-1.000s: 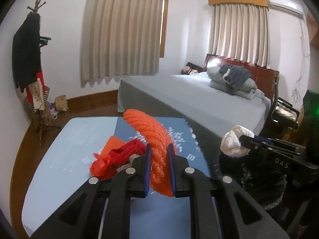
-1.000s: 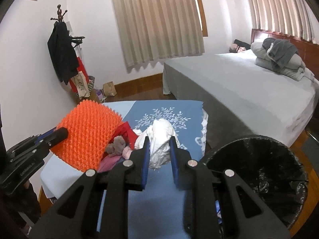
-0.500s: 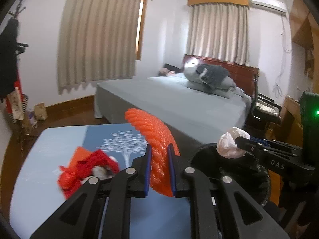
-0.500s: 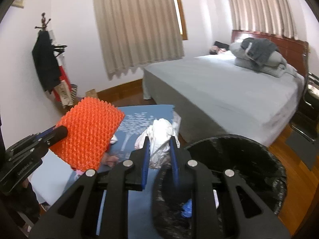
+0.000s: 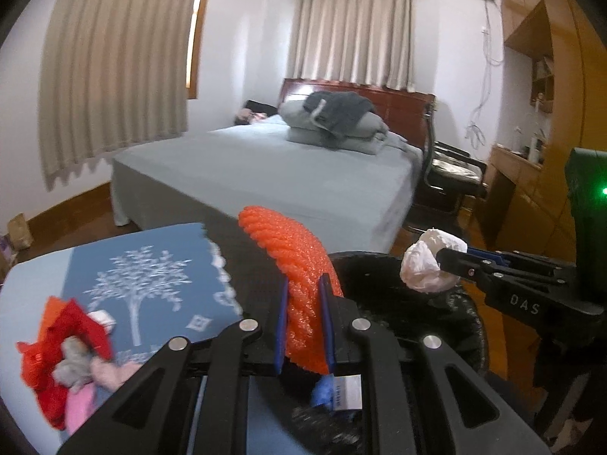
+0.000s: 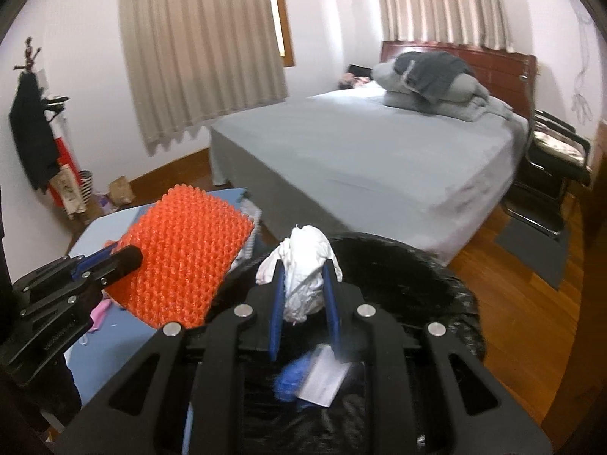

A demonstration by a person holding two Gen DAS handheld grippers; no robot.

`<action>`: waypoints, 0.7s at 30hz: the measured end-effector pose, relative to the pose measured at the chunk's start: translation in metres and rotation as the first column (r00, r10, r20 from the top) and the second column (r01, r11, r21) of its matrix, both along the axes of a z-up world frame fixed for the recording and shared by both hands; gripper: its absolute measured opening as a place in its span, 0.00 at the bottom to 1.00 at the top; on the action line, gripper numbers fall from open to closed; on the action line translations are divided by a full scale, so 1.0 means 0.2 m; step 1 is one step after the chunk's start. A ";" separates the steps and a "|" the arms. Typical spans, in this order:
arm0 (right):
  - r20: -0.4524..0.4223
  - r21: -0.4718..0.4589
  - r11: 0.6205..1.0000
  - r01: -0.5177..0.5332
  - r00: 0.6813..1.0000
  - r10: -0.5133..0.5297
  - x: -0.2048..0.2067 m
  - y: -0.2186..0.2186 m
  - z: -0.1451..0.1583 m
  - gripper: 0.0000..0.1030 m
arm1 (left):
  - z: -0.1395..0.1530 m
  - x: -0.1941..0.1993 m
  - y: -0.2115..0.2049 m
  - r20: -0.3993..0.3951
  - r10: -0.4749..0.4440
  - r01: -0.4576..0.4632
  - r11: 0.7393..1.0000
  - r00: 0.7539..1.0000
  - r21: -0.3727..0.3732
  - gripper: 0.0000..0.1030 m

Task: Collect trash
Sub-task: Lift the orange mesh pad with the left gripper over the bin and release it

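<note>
My left gripper (image 5: 303, 322) is shut on an orange foam net (image 5: 296, 261) and holds it above the near rim of a black-lined trash bin (image 5: 466, 326). It also shows in the right wrist view (image 6: 189, 261). My right gripper (image 6: 302, 303) is shut on a crumpled white tissue (image 6: 303, 269) above the open bin (image 6: 425, 265). The tissue also shows in the left wrist view (image 5: 428, 265). Blue and white scraps (image 6: 311, 375) lie inside the bin. Red, grey and pink trash (image 5: 64, 356) lies on the blue table (image 5: 151, 269).
A large grey bed (image 5: 288, 174) with folded bedding stands behind the table. A black chair (image 5: 447, 178) and wooden cabinets are at the right. A coat stand (image 6: 34, 132) is at the far left wall. A dark mat (image 6: 531, 246) lies on the wood floor.
Both grippers have moved right, from above the table to above the bin, each still holding its item. The table's trash pile now sits further left in the left wrist view.
</note>
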State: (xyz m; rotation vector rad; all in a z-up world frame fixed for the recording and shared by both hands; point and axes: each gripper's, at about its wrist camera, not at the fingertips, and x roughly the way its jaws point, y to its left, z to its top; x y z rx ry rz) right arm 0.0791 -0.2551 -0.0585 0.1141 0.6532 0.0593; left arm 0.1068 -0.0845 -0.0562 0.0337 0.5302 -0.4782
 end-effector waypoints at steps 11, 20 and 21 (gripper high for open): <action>-0.003 -0.013 0.992 0.125 0.992 -0.125 -0.02 -0.22 -0.07 0.61 | -0.04 0.04 -0.09 -0.025 -0.046 0.046 0.999 0.999 -0.009 0.54; 0.046 -0.009 0.993 0.118 0.992 -0.117 -0.04 -0.13 -0.02 0.94 | 0.01 0.02 0.09 0.005 0.077 -0.077 0.997 0.997 -0.009 0.83; 0.047 -0.007 0.995 0.104 0.993 -0.104 -0.04 -0.11 -0.02 0.94 | 0.01 0.01 0.13 0.009 0.097 -0.097 0.995 0.995 -0.006 0.84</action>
